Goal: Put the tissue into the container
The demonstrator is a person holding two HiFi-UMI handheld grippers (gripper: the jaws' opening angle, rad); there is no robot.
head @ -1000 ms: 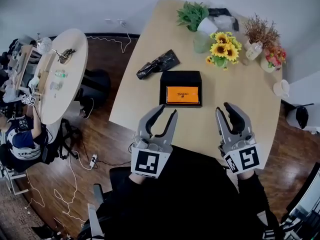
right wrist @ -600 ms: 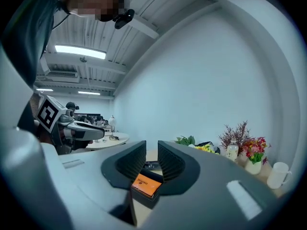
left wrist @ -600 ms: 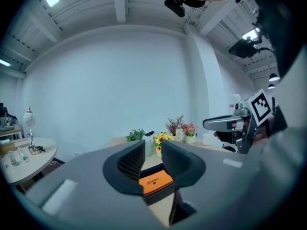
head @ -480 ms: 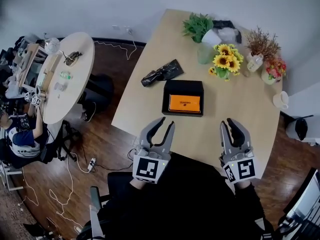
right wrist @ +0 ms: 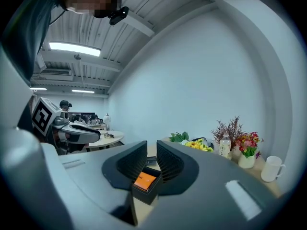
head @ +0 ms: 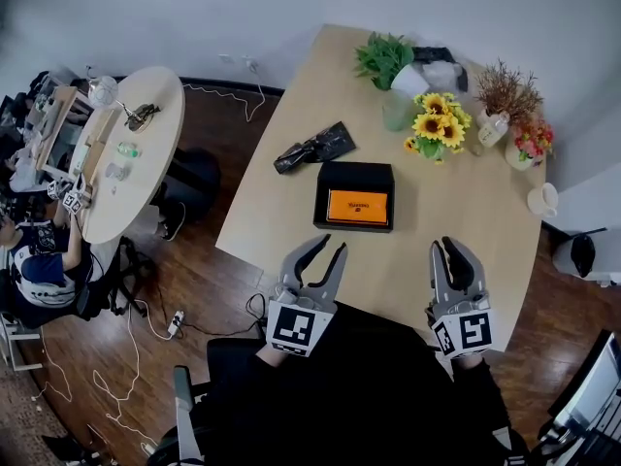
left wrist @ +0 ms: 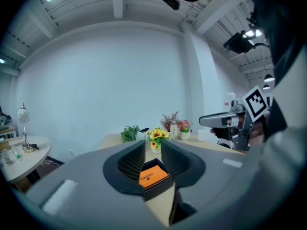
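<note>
A black box (head: 320, 198) lies open on the light wooden table (head: 291, 212), with an orange tissue pack (head: 356, 207) inside it. Both grippers hover over the table's near edge, short of the box. My left gripper (head: 328, 245) is shut and holds nothing; it points at the box's near left corner. My right gripper (head: 449, 248), off to the box's right, has just been closing and is shut with nothing between its jaws. Through the left gripper's narrow gap (left wrist: 153, 150) the orange pack (left wrist: 152, 178) shows. Beyond my right gripper (right wrist: 152, 152) the box (right wrist: 151, 191) sits low.
A crumpled black wrapper (head: 312, 147) lies left of the box. Sunflowers (head: 437, 124), a green plant (head: 383, 56), dried flowers (head: 503, 90), pink flowers (head: 532, 144) and a white mug (head: 540, 199) crowd the far right. A cluttered round table (head: 121, 153) and a seated person (head: 39, 270) are at left.
Both grippers have drawn back toward the table's near edge and sunk a little. Their jaws have narrowed, the right one's most.
</note>
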